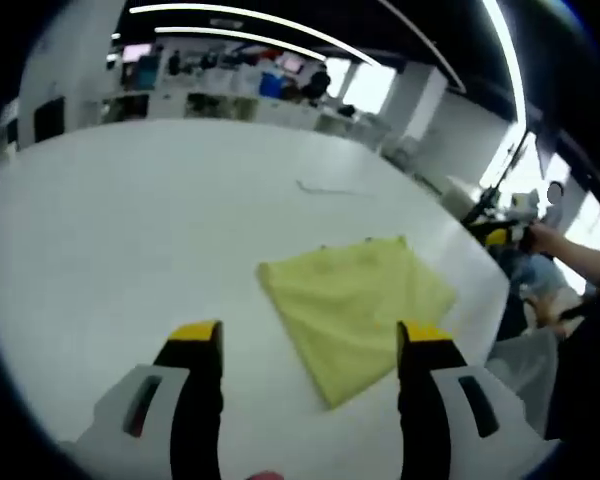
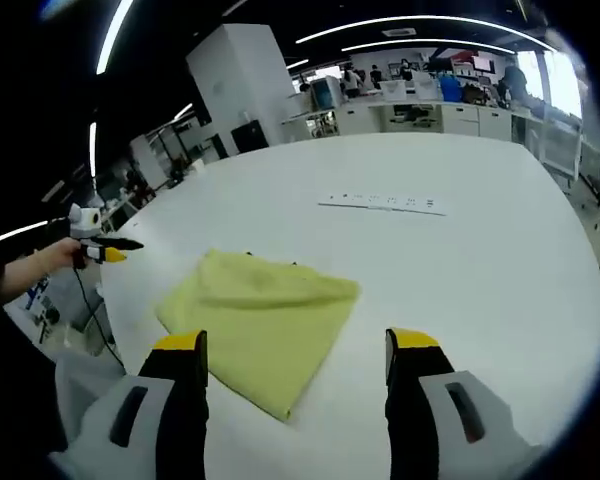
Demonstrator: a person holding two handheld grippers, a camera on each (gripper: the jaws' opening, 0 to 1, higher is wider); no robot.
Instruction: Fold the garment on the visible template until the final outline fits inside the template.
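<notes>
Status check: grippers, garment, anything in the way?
Left gripper open, empty. Right gripper open, empty. Yellow garment lies folded on white table. Nothing blocking.

Left gripper (image 1: 311,338) and right gripper (image 2: 296,346) — jaws apart, holding nothing.

Left gripper (image 1: 311,345): two black jaws capped with yellow tips, each rising from a pale grey moulded housing. A dark, slot-shaped recess with a small orange-red mark sits in the left housing; the right housing carries a matching dark slot.

Right gripper (image 2: 296,352): the same build, with black jaws, yellow tips and light grey housings with dark oval recesses.

Seen from the right gripper view, the left gripper shows a yellow-and-black tip and a small white-grey block on top, held in a hand (image 2: 58,256), with a thin dark cable hanging below it.
</notes>
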